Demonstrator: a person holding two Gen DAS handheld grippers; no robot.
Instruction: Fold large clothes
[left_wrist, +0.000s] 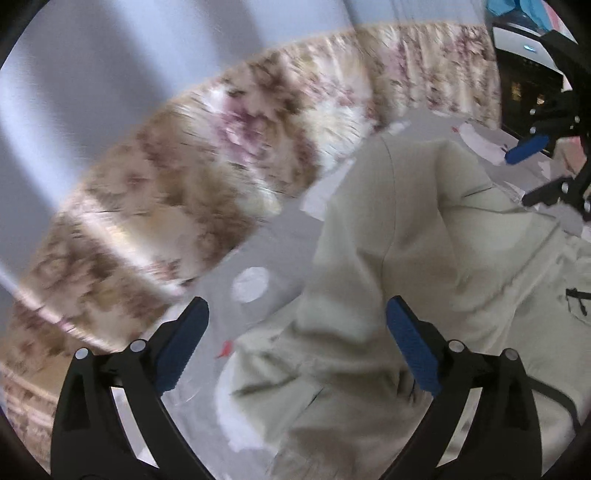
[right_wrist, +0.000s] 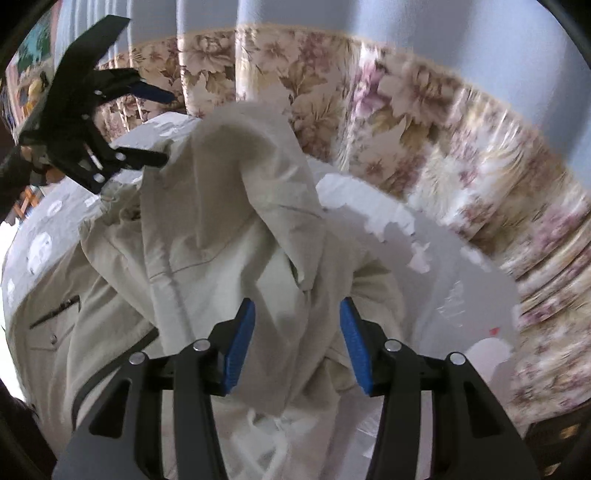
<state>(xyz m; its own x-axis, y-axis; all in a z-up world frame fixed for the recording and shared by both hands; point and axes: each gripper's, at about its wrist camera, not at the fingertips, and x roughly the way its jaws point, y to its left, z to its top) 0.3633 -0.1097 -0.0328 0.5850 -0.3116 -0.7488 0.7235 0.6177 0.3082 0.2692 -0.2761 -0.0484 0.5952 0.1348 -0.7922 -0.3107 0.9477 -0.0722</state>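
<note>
Right wrist: jacket (right_wrist: 221, 229) bunched; grey cover (right_wrist: 461, 295) bare beside it.

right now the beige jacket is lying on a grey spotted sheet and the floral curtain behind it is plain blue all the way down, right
Not quite. The beige jacket does lie on the grey spotted sheet, but the curtain is not plain blue all the way down: its lower part is a beige band printed with pink and brown flowers, with blue only above. The right wrist view shows this most clearly.
</note>
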